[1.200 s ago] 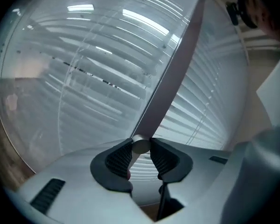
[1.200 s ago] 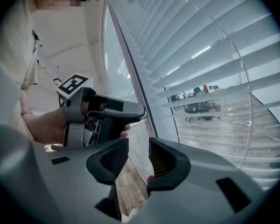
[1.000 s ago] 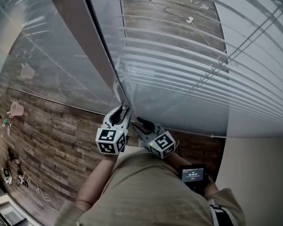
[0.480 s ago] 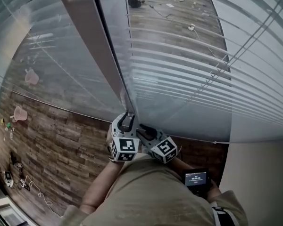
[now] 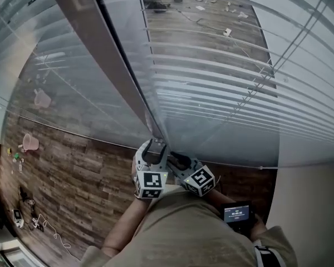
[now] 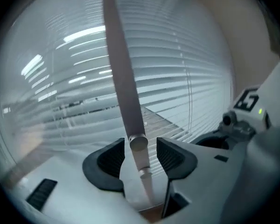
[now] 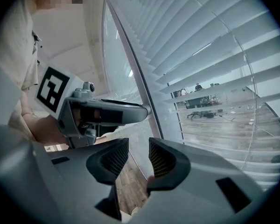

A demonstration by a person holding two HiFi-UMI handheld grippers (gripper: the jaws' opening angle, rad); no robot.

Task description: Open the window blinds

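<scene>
The blinds point(image 5: 222, 88) are pale white slats in even horizontal stripes; the wand point(image 6: 122, 78) is dull grey. The floor point(image 5: 72, 171) is brown wood plank, streaked dark and light, and a cup point(image 5: 31, 142) is pink. The right gripper point(image 7: 137, 158) is light grey with black ribbed pads, and its cube point(image 5: 201, 180) bears black-and-white square markers. The shirt point(image 5: 183, 232) is beige.

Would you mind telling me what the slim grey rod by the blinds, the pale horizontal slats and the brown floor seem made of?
Slim grey rod: probably smooth, semi-matte plastic, judging by its moulded round end. Pale horizontal slats: thin with a light sheen, likely painted aluminium or plastic. Brown floor: wood-look planks with visible grain and seams.
</scene>
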